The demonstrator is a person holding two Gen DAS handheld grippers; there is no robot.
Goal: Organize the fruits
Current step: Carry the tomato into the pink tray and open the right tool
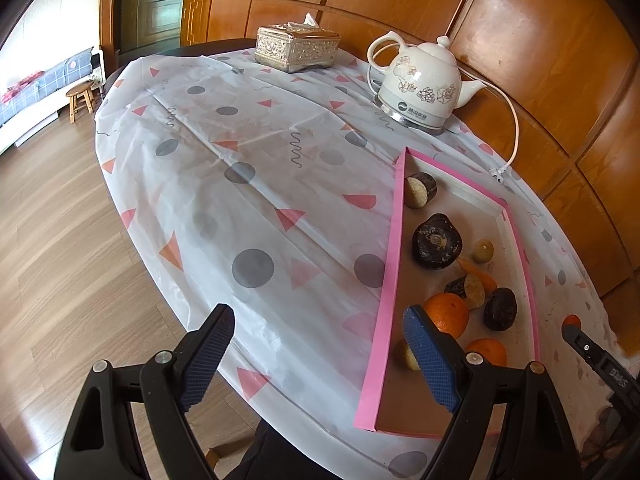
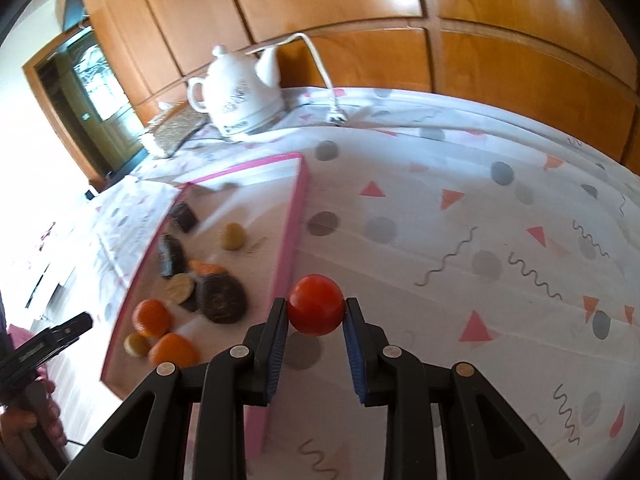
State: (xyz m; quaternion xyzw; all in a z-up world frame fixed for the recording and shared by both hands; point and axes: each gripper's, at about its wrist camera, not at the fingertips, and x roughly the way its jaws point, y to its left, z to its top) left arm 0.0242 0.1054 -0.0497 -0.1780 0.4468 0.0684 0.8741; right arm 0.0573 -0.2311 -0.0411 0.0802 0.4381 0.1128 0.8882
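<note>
Left wrist view: I look down along my left gripper [image 1: 318, 354], whose two blue-padded fingers stand wide apart with nothing between them. It hangs over the near edge of a table covered by a white tablecloth [image 1: 256, 184] printed with grey dots and pink triangles. To the right lies a shallow pink-rimmed tray [image 1: 390, 256]. Inside it I see several dark brown round fruits [image 1: 437, 242], a few small yellowish pieces, and two oranges; one orange [image 1: 447, 314] sits just behind my right-hand pad. At the far edge of the table stand a silver tissue box [image 1: 297, 49] and a white floral kettle [image 1: 420, 88] with its cord trailing to the right. The tip of my right gripper [image 1: 576, 330] shows at the right edge, beyond the tray, with a bit of red at its end.

Right wrist view: the picture is slightly blurred. My right gripper [image 2: 316, 314] is clamped on a red tomato [image 2: 316, 310], both pads pressing its sides. The tomato is held above the tablecloth, its shadow lying on the cloth below, just right of the tray's pink rim [image 2: 290, 236]. The tray's fruits sit to the left, oranges nearest. The kettle [image 2: 240, 96] stands beyond. My left gripper [image 2: 60, 334] pokes in at the left edge, with a hand [image 2: 28, 428] below it.
</note>
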